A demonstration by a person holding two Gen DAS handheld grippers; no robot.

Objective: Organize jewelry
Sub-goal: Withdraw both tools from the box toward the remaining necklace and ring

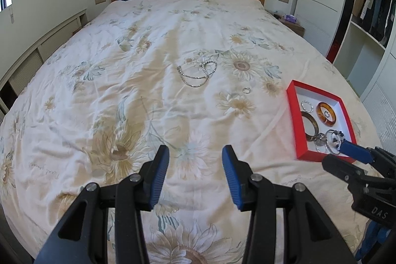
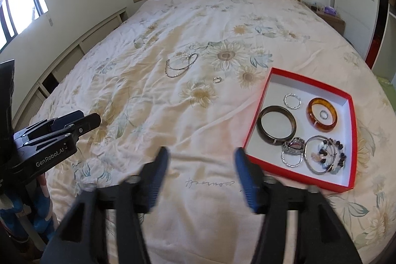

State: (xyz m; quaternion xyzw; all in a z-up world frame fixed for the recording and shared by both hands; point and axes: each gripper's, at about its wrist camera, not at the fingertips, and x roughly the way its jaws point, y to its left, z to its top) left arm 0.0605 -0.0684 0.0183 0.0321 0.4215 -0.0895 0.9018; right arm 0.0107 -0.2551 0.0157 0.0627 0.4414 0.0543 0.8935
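**Right wrist view: two pieces left on the bed, both tools empty**

Right wrist view shows the right tool [image 2: 200,165] released, jaws apart with only bedspread between them; the red box [image 2: 262,85] sits just to its right, already holding bangles, rings and a beaded bracelet [image 2: 331,152]. Left tool [image 1: 195,165] is likewise spread and grasps nothing. Ahead of both tools, well apart from them, a silver chain necklace [image 1: 198,73] lies looped on the bed [image 1: 123,66], with a small ring [image 1: 246,90] nearer the box.

Judging by this, the next pick is one of those two. For the chain, come down over a bunched stretch where strands cross, pinch several links at once, and lift slowly so the tail doesn't snag the fabric. For the ring, straddle it squarely and press lightly into the soft bedspread before clenching, lest it sink or slip
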